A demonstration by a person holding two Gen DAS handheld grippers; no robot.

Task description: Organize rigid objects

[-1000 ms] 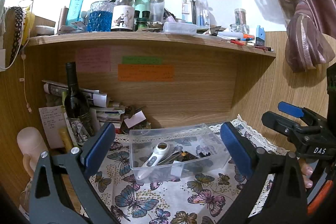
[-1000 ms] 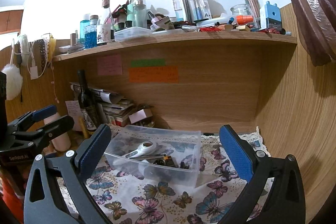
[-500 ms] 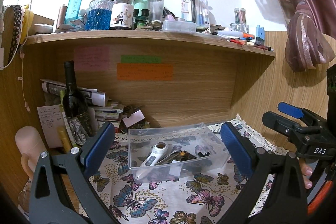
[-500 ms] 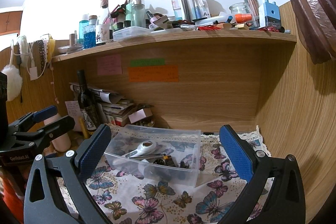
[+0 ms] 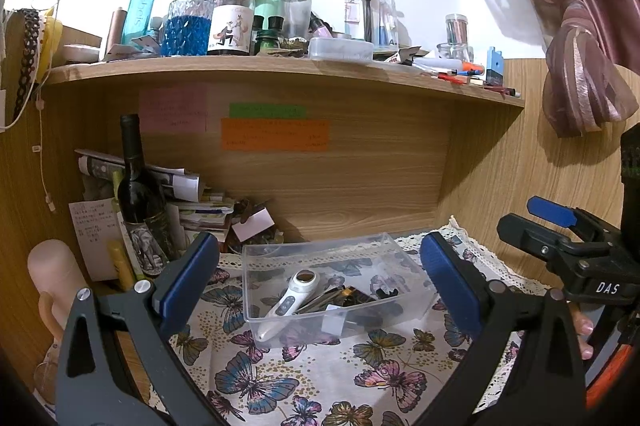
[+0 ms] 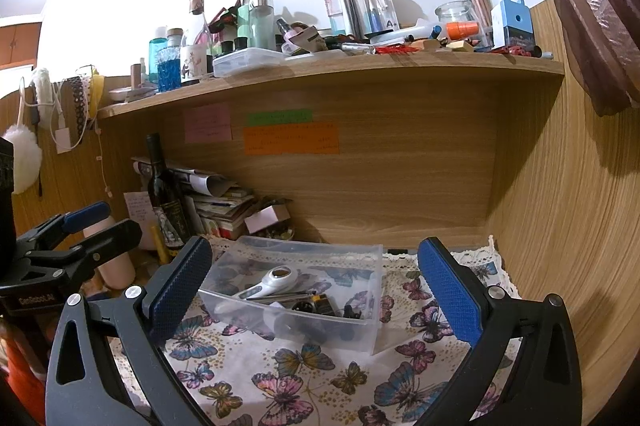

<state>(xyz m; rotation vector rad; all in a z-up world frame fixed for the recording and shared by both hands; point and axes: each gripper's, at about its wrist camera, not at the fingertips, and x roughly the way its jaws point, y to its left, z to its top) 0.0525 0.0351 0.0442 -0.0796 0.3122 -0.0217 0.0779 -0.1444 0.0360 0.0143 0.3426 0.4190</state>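
A clear plastic bin [image 5: 412, 268] stands on the butterfly-print cloth [image 5: 256, 386] under the shelf; it also shows in the right wrist view [image 6: 376, 266]. In it lie a white handheld device [image 5: 290, 296] [image 6: 270, 282], metal tools and small dark items [image 5: 348, 296]. My left gripper [image 5: 320, 278] is open and empty, held in front of the bin. My right gripper [image 6: 314, 278] is open and empty too, in front of the bin from the right. Each gripper shows in the other's view, the right one [image 5: 560, 226] and the left one [image 6: 80, 226].
A dark wine bottle [image 5: 140, 198], stacked papers [image 5: 200, 210] and a pale cylinder [image 5: 56, 274] crowd the back left. The upper shelf [image 5: 280, 66] holds many bottles and a small clear box [image 5: 340, 48]. A wooden wall [image 6: 560, 226] closes the right side.
Both views have shifted very slightly; the grippers stay open and the bin has not moved.
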